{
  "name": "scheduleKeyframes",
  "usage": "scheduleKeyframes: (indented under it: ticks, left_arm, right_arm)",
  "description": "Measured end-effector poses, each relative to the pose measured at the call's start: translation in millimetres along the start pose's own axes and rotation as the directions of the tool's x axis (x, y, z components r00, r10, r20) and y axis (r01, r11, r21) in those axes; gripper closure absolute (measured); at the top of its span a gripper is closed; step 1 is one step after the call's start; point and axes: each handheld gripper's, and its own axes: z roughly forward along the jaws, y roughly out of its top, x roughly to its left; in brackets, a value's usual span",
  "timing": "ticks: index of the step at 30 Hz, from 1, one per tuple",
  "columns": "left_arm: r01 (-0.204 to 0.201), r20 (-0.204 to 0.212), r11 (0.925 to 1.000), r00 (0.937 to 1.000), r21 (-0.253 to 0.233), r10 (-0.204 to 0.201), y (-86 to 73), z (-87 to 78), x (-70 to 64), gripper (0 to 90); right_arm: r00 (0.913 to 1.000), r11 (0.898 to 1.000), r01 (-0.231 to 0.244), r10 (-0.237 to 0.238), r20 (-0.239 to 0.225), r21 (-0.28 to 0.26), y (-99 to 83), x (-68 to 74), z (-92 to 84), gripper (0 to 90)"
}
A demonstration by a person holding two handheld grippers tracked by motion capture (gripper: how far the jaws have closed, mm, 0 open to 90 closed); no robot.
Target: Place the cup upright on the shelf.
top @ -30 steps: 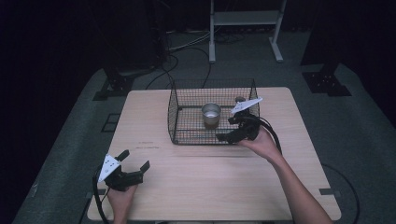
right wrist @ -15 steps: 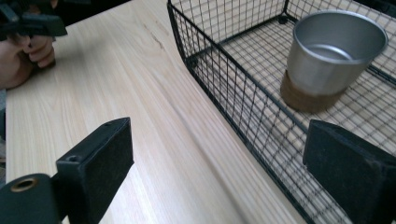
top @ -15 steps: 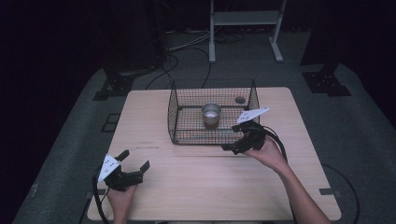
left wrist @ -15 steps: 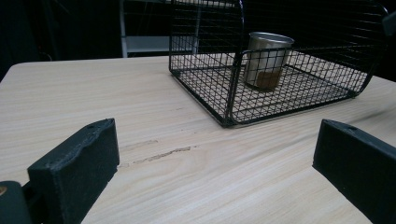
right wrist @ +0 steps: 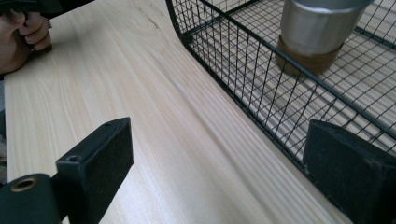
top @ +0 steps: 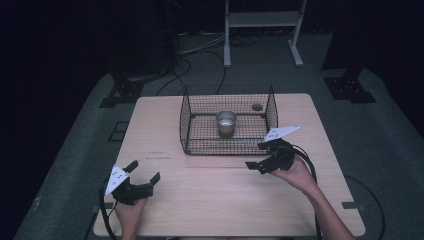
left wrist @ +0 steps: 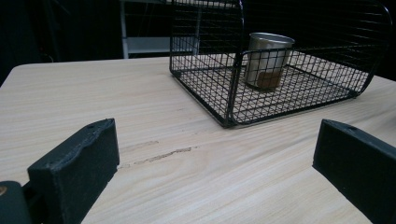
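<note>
A black wire basket stands on the wooden table, at its far middle. An upright metal cup with a brown base is inside it. My right gripper is just outside the basket's front right corner, low over the table, open, with nothing between its fingers. In the right gripper view one jaw lies against the basket's front lower rim, and the cup is beyond the mesh. My left gripper rests at the front left, open and empty, pointing toward the basket and cup.
A small dark round thing lies by the basket's back right corner. A faint scratch marks the wood in front of the basket. Cables and a white stand's legs are on the floor beyond the table. A hand holds the left gripper.
My right gripper has moved from the basket's right front wall toward the near edge and lower, still open. The left gripper has stayed put.
</note>
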Motion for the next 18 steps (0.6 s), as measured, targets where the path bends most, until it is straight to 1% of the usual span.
scheduleKeyframes:
  ticks: [2, 4, 7, 9, 11, 18]
  left_arm:
    - [0.000, 0.002, 1.0000, 1.0000, 0.000, 0.000, -0.1, 0.3, 0.1, 0.0]
    - [-0.001, 0.001, 1.0000, 1.0000, 0.001, 0.001, 0.0, 0.1, 0.0, 0.0]
    - [0.000, 0.002, 1.0000, 1.0000, 0.001, 0.000, 0.0, 0.3, 0.3, 0.0]
    - [-0.003, -0.001, 1.0000, 1.0000, 0.002, 0.003, 0.2, -0.2, 0.1, 0.0]
    - [-0.004, 0.002, 1.0000, 1.0000, 0.003, 0.004, 0.1, 0.0, -0.1, 0.0]
    - [-0.006, 0.002, 1.0000, 1.0000, 0.002, 0.006, 0.1, -0.3, -0.5, 0.0]
  right_arm:
    - [0.9999, 1.000, 0.004, -0.004, 0.010, 0.007, -4.4, -0.3, -0.4, 8.0]
    - [0.9999, 1.000, -0.010, 0.010, 0.009, 0.009, -8.6, -0.8, -1.5, 8.0]
    - [0.9997, 1.000, -0.017, 0.017, 0.015, 0.006, -13.0, -1.6, -3.3, 8.0]
    - [0.9995, 1.000, -0.030, 0.030, 0.006, -0.002, -15.6, -1.7, -5.1, 8.0]
    - [0.9997, 1.000, -0.025, 0.025, 0.009, -0.002, -17.2, -1.2, -5.3, 8.0]
    - [0.9995, 1.000, -0.031, 0.031, 0.007, -0.001, -24.9, 0.8, -6.2, 8.0]
